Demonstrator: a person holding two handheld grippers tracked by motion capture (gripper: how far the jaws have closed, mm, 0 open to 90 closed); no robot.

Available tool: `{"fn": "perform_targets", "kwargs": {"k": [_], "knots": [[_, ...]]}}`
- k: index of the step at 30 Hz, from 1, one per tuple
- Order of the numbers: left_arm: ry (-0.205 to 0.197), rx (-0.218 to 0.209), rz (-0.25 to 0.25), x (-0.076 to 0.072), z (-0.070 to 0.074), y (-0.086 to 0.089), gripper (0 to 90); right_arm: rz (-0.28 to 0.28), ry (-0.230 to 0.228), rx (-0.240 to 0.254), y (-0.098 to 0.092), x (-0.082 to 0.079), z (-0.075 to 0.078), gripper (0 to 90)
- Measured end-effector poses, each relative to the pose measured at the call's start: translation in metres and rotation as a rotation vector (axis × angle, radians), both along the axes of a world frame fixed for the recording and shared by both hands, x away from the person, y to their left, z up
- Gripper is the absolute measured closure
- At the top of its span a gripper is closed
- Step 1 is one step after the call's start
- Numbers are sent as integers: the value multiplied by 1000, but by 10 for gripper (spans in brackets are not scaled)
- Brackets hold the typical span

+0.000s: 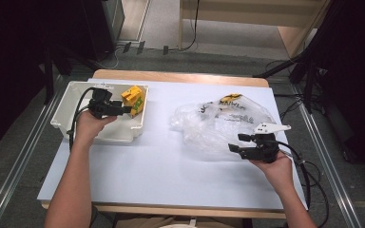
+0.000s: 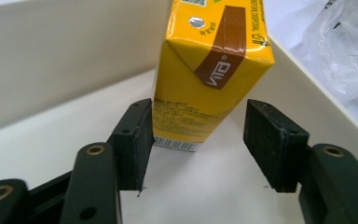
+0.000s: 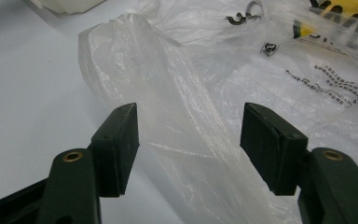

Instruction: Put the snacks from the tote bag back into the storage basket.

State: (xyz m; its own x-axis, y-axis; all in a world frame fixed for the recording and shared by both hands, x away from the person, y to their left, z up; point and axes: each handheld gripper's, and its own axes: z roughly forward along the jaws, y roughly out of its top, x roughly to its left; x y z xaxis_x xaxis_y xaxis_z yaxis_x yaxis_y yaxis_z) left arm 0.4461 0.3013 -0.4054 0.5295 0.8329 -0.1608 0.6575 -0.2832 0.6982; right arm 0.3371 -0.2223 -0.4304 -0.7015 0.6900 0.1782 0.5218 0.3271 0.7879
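A yellow drink carton (image 1: 134, 99) with a brown stripe stands in the right end of a white tray (image 1: 64, 102) at the table's back left. My left gripper (image 1: 126, 110) reaches into the tray from the left. In the left gripper view the carton (image 2: 205, 70) stands between the jaws of that gripper (image 2: 198, 126); one pad lies at its corner, the other stands clear, so it is open. A crumpled clear plastic bag (image 1: 218, 118) with black and yellow print lies at the right. My right gripper (image 1: 235, 142) is open at its near edge, with a fold of the bag (image 3: 191, 70) between the jaws (image 3: 189, 135).
A white sheet (image 1: 161, 161) covers the wooden table between the tray and the bag and toward the near edge. The tray's tall wall (image 2: 51, 56) rises close behind the left jaw. Cables trail from both grippers over the table's sides.
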Motion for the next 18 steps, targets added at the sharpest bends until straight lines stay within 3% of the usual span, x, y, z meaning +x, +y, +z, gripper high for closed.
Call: {"fn": "perform_targets", "kwargs": {"k": [4,6,9,12,15,18], "knots": [[-2,-8,1,-6,1,2,512,3,-4,-4,0,0,0,386],[15,-21,-10,-7,2,3,564,3,-2,-5,0,0,0,388],[4,-40,-20,-9,4,4,671,4,-2,-8,0,0,0,391],[-4,-61,-57,-10,5,2,794,4,-2,-8,0,0,0,395],[-3,-46,-105,-12,4,-3,858,4,-1,-8,0,0,0,400],[13,-74,-114,-10,2,-6,900,8,-2,-8,0,0,-1,409]]}}
